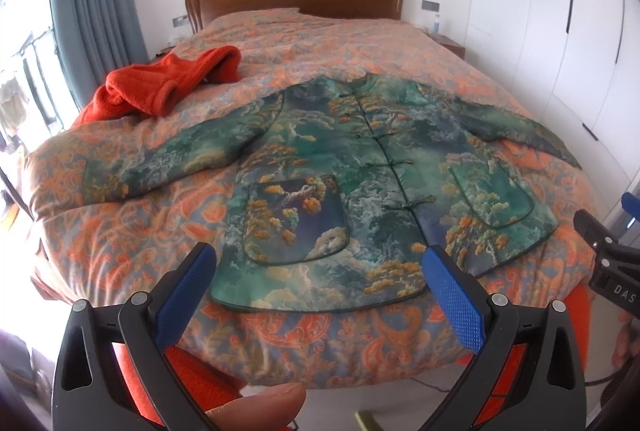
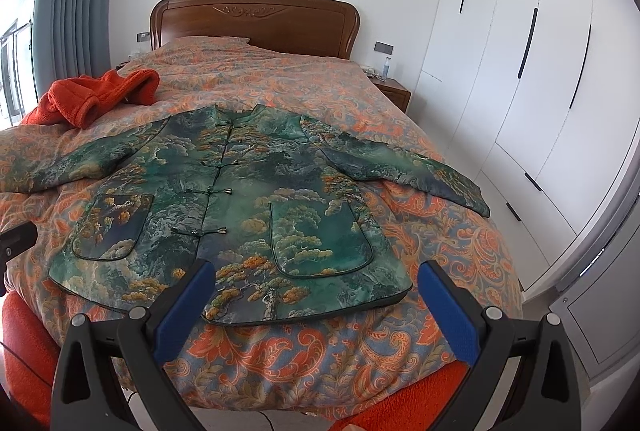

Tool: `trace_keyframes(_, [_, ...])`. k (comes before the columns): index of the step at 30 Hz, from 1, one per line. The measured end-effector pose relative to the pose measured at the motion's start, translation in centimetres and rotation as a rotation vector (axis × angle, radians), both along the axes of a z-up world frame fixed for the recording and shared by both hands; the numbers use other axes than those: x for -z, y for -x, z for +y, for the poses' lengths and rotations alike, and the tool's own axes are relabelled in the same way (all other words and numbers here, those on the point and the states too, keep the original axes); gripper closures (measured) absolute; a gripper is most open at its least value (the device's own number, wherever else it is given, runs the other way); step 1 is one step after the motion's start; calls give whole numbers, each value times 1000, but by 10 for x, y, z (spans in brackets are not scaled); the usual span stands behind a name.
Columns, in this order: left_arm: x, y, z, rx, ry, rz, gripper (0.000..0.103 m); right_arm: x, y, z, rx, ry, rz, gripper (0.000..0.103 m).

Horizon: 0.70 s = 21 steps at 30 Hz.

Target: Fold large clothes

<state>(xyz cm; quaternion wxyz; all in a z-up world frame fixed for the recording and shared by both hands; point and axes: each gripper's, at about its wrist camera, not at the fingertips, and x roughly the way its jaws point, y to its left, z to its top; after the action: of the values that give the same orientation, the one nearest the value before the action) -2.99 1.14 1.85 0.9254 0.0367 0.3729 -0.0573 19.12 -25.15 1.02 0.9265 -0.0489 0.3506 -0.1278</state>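
Note:
A green jacket (image 1: 352, 167) (image 2: 244, 199) with a landscape print, knot buttons and two front pockets lies flat on the bed, front up, both sleeves spread out to the sides. My left gripper (image 1: 320, 255) hovers open over the jacket's hem near the foot of the bed, nothing between its blue pads. My right gripper (image 2: 316, 271) is open too, above the hem's right half. The right gripper's black body (image 1: 604, 251) shows at the right edge of the left wrist view. A thumb (image 1: 260, 407) is at the bottom there.
An orange-red fleece garment (image 1: 168, 87) (image 2: 92, 95) lies crumpled at the bed's left side. The bed has an orange paisley quilt (image 1: 132, 239) (image 2: 440, 231) and a wooden headboard (image 2: 256, 19). White wardrobes (image 2: 520, 71) stand to the right, a nightstand (image 2: 392, 91) beside the headboard.

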Motion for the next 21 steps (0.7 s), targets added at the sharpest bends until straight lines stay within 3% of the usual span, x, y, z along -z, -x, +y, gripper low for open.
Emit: trace_keyframes(21, [-4, 47, 16, 0, 52, -40, 0, -9, 49, 17, -31, 0, -22, 0])
